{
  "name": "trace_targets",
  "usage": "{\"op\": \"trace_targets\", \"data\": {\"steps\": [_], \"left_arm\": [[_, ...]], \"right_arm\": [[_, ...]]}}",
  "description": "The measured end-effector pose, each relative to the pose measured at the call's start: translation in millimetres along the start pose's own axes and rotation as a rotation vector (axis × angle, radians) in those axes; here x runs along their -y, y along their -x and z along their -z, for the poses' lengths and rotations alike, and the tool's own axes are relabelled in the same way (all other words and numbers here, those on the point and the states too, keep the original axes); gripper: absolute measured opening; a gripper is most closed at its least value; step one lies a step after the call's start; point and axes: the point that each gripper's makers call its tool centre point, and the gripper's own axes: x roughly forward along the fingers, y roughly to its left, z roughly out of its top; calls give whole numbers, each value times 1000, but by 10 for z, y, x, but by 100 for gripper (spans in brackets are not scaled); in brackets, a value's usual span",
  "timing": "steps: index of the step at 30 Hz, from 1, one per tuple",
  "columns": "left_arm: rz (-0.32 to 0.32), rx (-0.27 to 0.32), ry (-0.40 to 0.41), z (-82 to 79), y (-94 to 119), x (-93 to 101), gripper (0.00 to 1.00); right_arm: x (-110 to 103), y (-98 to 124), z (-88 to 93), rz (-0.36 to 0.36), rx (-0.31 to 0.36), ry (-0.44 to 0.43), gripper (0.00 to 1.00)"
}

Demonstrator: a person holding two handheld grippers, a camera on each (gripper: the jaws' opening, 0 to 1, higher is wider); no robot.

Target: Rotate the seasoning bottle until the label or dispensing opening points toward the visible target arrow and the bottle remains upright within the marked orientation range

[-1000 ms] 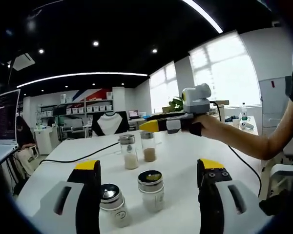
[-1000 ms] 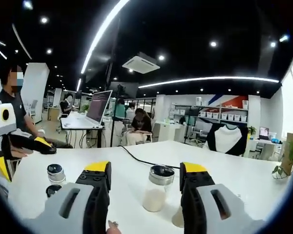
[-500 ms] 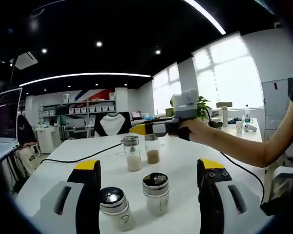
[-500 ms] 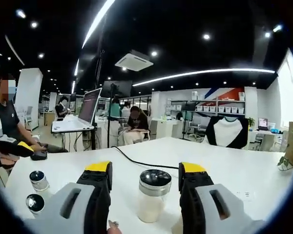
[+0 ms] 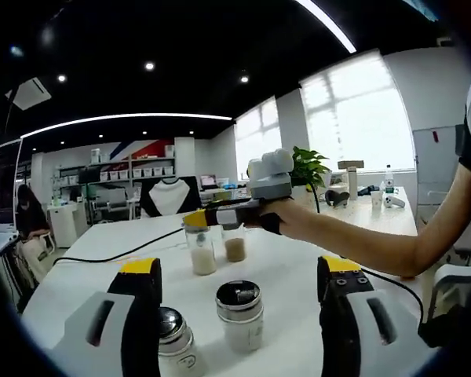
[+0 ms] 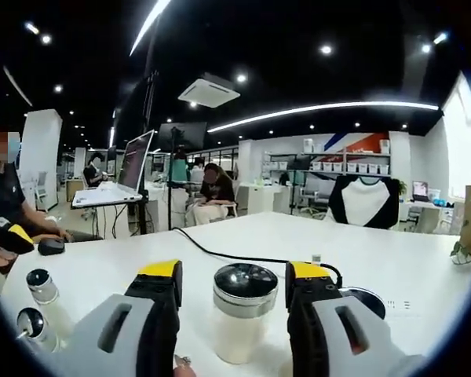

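Note:
Several glass seasoning bottles with dark metal lids stand upright on a white table (image 5: 298, 267). My left gripper (image 5: 239, 267) is open, and one bottle (image 5: 239, 316) stands ahead between its jaws, untouched. A second bottle (image 5: 174, 347) sits beside the left jaw. Farther off stand a white-filled bottle (image 5: 201, 253) and a brown-filled one (image 5: 235, 248). My right gripper (image 5: 198, 220), held in a hand, reaches around the white-filled bottle's lid. In the right gripper view that gripper (image 6: 234, 273) is open, its jaws flanking the white-filled bottle (image 6: 242, 314) with small gaps. No arrow mark is visible.
A black cable (image 6: 243, 258) runs across the table behind the bottles. Another lid (image 6: 366, 302) shows past the right jaw, and two bottles (image 6: 41, 289) stand at the left near my left gripper (image 6: 16, 234). People sit at desks beyond; a laptop (image 6: 118, 169) stands behind.
My right gripper has moved in on the white-filled bottle, which now stands closer and larger between its jaws. The left gripper's view has shifted slightly; the bottles stay put.

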Motion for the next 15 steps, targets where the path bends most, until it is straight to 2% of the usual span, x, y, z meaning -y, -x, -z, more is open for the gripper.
{"op": "trace_targets", "data": {"steps": [5,9,15], "left_arm": [[27,-8,3,35,-53,63,86],[41,-1,3,22,-72,86,86],[41,-4,4,36,-79,63,86]], "right_arm": [[1,-24,129,12,-22,-34,50],[-5,-26,118,27,1,-28,45],[-13,-57,161,28,-11,-21,44]]}}
